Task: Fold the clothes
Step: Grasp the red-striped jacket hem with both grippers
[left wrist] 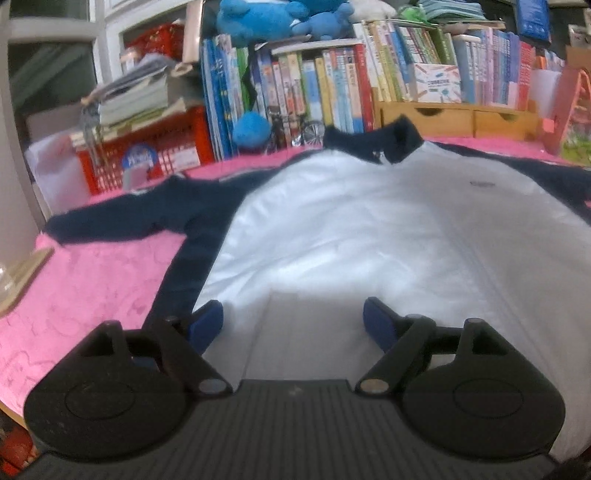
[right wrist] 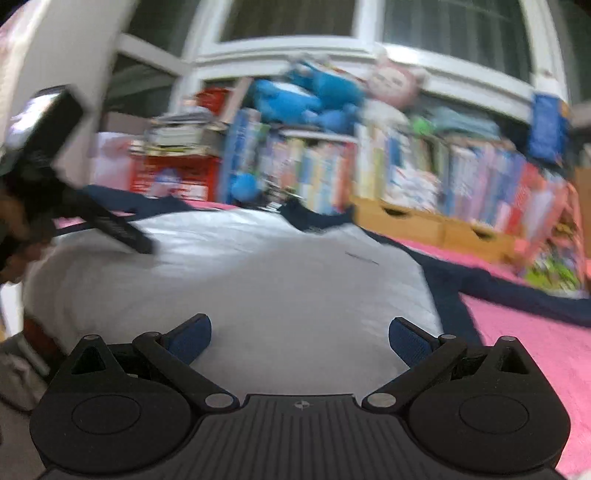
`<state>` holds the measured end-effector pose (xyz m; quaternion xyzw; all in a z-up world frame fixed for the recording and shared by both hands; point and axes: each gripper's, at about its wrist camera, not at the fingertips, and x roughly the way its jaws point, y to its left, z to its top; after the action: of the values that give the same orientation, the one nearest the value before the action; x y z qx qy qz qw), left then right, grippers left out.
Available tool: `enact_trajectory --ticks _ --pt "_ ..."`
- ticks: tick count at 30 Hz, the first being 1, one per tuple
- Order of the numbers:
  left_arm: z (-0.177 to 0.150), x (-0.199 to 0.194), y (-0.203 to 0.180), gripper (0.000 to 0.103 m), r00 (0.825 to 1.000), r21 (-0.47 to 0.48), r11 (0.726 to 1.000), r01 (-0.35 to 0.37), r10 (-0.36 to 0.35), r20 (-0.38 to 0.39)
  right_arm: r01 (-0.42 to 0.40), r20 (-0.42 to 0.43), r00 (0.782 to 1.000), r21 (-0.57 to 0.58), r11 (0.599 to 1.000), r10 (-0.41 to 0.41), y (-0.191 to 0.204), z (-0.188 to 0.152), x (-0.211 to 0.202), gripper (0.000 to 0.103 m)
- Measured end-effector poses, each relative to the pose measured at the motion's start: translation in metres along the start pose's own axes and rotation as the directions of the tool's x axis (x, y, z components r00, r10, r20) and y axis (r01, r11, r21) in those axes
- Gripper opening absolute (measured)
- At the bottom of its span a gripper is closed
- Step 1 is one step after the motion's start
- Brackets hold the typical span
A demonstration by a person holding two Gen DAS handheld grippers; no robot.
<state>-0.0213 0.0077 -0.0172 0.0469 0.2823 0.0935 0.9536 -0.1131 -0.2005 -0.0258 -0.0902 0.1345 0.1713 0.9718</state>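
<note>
A jacket with a white body [left wrist: 351, 229] and navy sleeves lies spread flat on a pink cloth [left wrist: 85, 280], collar [left wrist: 373, 142] at the far side. My left gripper [left wrist: 293, 321] stands open just over the hem's left part, its blue fingertips [left wrist: 205, 321] wide apart with nothing between them. In the right wrist view the same jacket [right wrist: 258, 280] fills the middle, blurred. My right gripper [right wrist: 299, 338] is open above the hem's right part. The other gripper [right wrist: 110, 221] shows at the left edge over the white cloth.
Rows of books [left wrist: 332, 85] and blue plush toys [left wrist: 266, 18] line the back. A red crate [left wrist: 155, 147] sits at the back left, wooden drawers [left wrist: 458, 118] at the back right. The right navy sleeve [right wrist: 517, 288] stretches over the pink cloth [right wrist: 535, 350].
</note>
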Motion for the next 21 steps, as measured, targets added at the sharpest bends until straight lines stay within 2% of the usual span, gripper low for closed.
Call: enact_trajectory --ticks 3,5,7,11,16,21 --pt "-0.001 0.000 0.002 0.086 1.000 -0.013 1.000 0.007 -0.007 -0.001 0.117 -0.036 0.993 0.071 0.991 -0.115 -0.024 -0.002 0.007 0.103" --pt "-0.001 0.001 0.003 0.086 1.000 -0.021 1.000 0.012 -0.012 -0.002 0.153 -0.065 0.987 0.130 0.980 -0.146 -0.043 -0.005 0.008 0.103" --pt "-0.001 0.001 0.005 0.087 1.000 -0.032 0.999 0.017 -0.017 -0.004 0.225 -0.090 0.973 0.154 0.962 -0.213 -0.055 -0.009 0.010 0.103" --pt "-0.001 0.002 0.007 0.087 1.000 -0.050 0.998 0.025 -0.026 -0.006 0.305 -0.129 0.950 0.195 0.932 -0.284 -0.080 -0.016 0.015 0.103" --pt "-0.002 0.001 0.007 0.087 1.000 -0.049 0.998 0.025 -0.025 -0.004 0.333 -0.159 0.939 0.194 0.923 -0.305 -0.090 -0.014 0.017 0.103" --pt "-0.002 0.001 0.007 0.088 1.000 -0.049 0.999 0.021 -0.021 -0.005 0.237 -0.120 0.968 0.148 0.960 -0.221 -0.073 0.007 0.021 0.103"
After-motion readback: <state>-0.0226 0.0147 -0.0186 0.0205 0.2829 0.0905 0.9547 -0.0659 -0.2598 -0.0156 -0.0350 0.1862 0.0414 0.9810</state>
